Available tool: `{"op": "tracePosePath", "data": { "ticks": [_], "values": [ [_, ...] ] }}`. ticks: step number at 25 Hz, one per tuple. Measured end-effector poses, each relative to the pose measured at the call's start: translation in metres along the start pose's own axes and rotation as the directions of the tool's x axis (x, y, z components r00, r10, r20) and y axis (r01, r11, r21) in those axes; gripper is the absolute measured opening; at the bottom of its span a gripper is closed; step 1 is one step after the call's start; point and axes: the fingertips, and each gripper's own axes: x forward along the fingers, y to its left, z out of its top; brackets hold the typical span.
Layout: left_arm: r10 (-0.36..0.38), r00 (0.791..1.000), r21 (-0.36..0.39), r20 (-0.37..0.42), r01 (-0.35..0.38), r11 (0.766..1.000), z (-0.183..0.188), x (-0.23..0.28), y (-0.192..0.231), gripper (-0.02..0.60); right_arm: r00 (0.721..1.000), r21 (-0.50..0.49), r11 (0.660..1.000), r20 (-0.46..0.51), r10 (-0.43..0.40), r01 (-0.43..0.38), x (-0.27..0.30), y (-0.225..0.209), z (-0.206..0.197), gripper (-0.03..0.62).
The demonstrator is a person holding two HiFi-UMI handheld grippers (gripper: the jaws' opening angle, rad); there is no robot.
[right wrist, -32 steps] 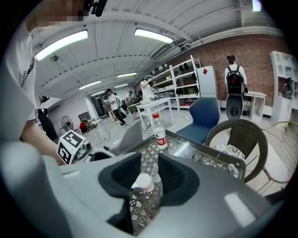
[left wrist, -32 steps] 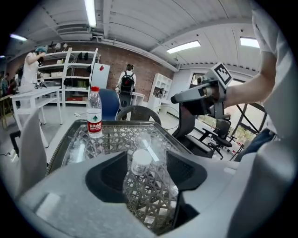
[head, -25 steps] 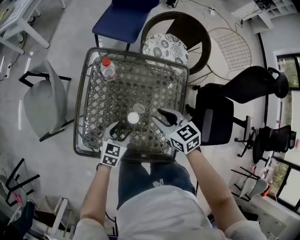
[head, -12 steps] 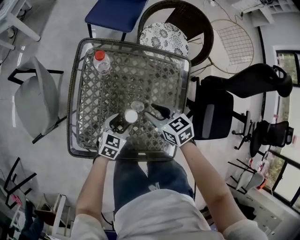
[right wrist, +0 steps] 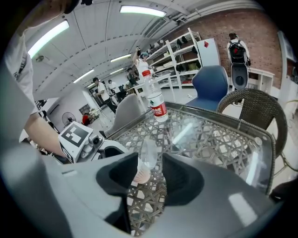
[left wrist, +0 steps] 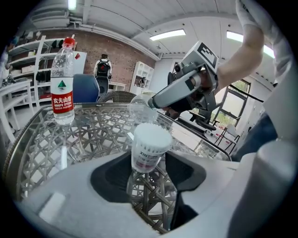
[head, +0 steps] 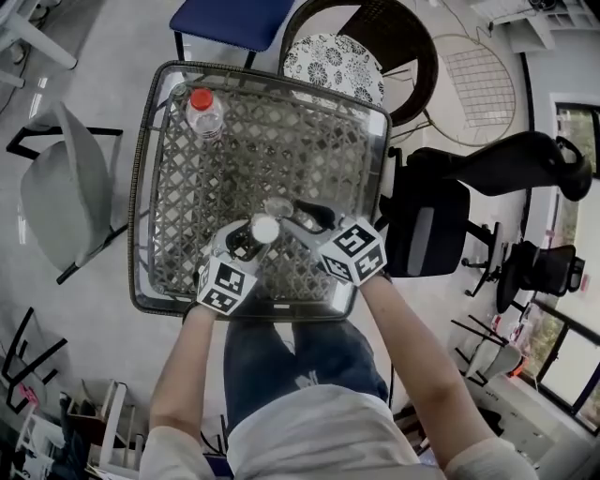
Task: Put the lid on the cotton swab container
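Observation:
The cotton swab container, a small clear tub with a white top and a label, stands upright on the glass table. In the left gripper view the container stands between the jaws of my left gripper, which are closing; I see no firm press on it. The clear lid rests on the glass just beyond it. My right gripper is open with the lid between its jaw tips and a gap on either side. The right gripper also shows in the left gripper view, its tip at the lid.
A water bottle with a red cap stands at the table's far left corner. Around the table are a blue chair, a wicker chair with a patterned cushion, a black office chair and a grey chair.
Both grippers have moved forward and inward. The left jaws now stand around the container. The right jaws have reached the lid.

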Motion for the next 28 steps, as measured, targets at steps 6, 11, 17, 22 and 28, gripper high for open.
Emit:
{"op": "tracePosePath", "data": {
  "ticks": [6, 11, 17, 22, 28],
  "values": [
    [0.002, 1.000, -0.021, 0.024, -0.001, 1.000, -0.001, 0.000, 0.002, 0.230, 0.999, -0.021, 0.998, -0.006, 0.052, -0.052, 0.003, 0.014, 0.000, 0.158],
    [0.012, 0.999, -0.026, 0.032, -0.011, 1.000, -0.003, 0.001, 0.004, 0.229, 0.997, -0.039, 0.996, -0.008, 0.080, -0.080, 0.004, 0.027, 0.001, 0.158],
    [0.033, 0.999, -0.037, 0.043, -0.031, 0.999, -0.001, 0.001, 0.005, 0.229, 0.991, -0.020, 0.991, -0.026, 0.135, -0.135, 0.005, 0.047, -0.004, 0.157],
    [0.037, 0.998, -0.041, 0.042, -0.035, 0.999, -0.002, 0.001, 0.005, 0.227, 0.989, -0.015, 0.990, -0.039, 0.143, -0.144, 0.008, 0.055, -0.011, 0.149],
    [0.046, 0.998, -0.042, 0.040, -0.044, 0.998, -0.004, 0.002, 0.005, 0.224, 0.993, 0.002, 0.993, -0.039, 0.115, -0.115, 0.013, 0.054, -0.018, 0.114]
  ]
}}
